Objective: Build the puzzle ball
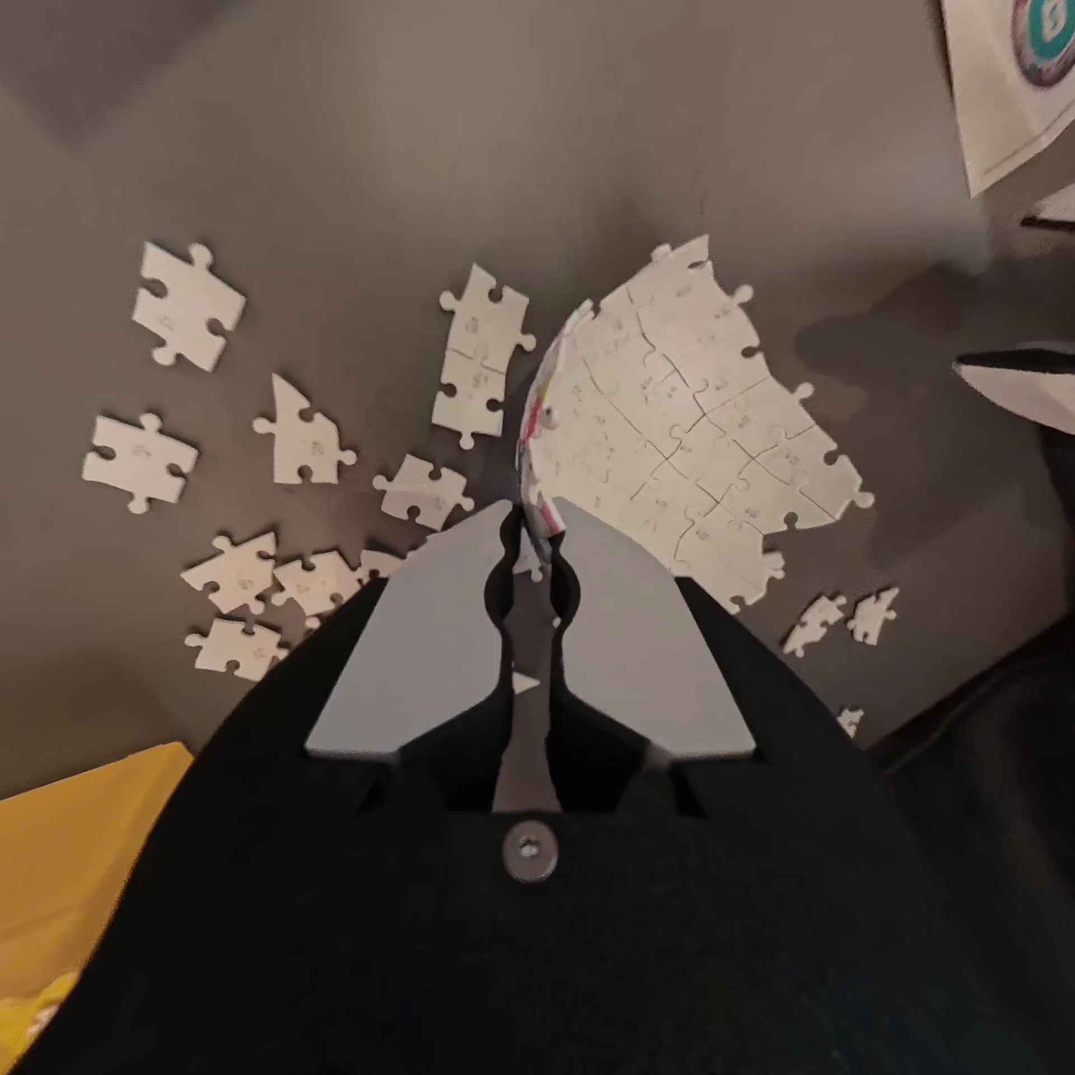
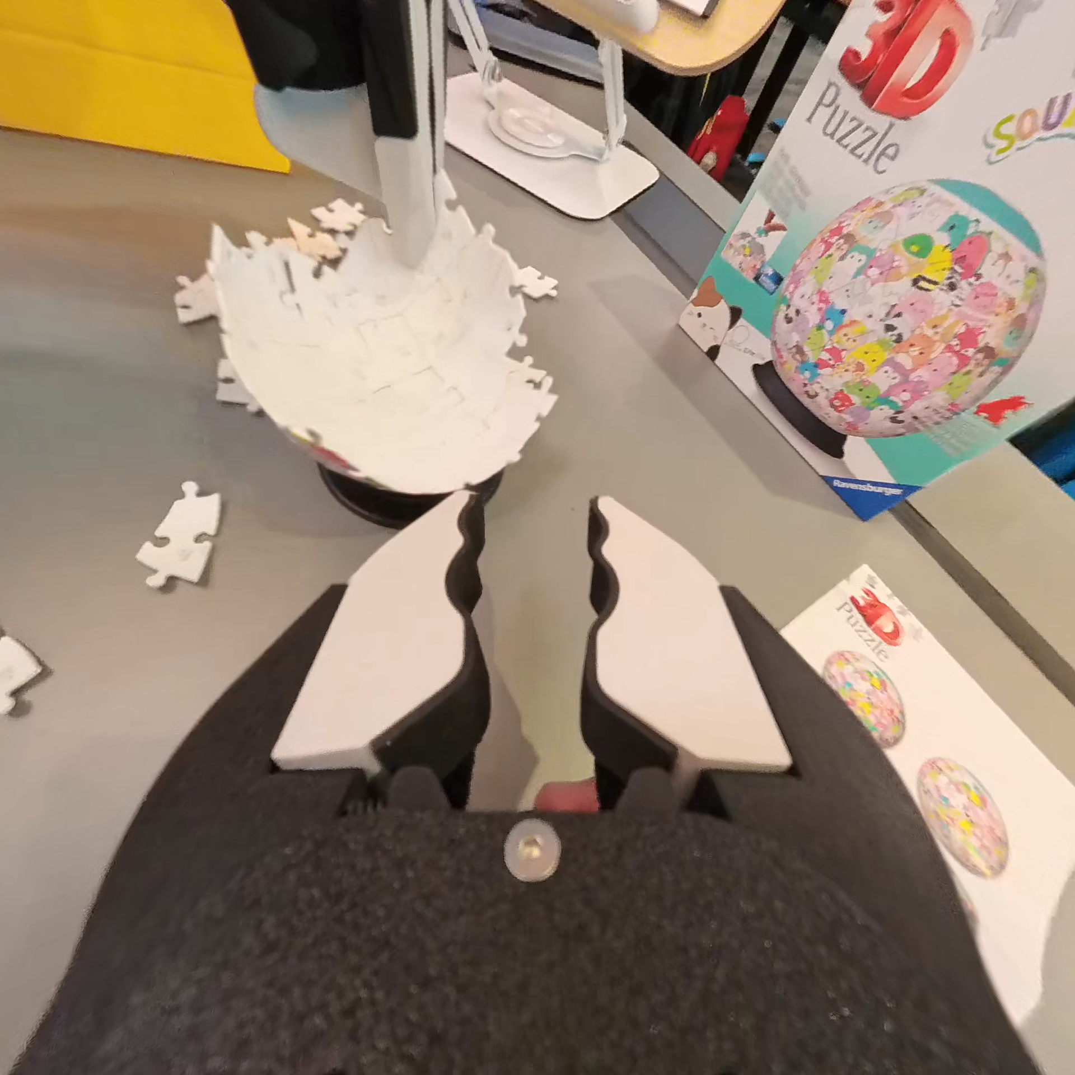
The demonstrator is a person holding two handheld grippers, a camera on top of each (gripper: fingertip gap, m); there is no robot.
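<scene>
Pinching half-built puzzle ball (image 1: 669, 430) rim: left tongs (image 1: 538, 523) | right tongs (image 2: 535, 506) apart

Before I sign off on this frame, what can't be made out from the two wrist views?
- Printed outside of the half-built puzzle ball: both views show mostly its white inside; only slivers of colour at the rim.
- Black stand: right wrist view, mostly hidden under the shell.
- Marks on the loose pieces: left wrist view, too small and blurred.
- Left gripper contact on the rim: its fingers cover it.
- Right gripper: open, holding nothing.
</scene>
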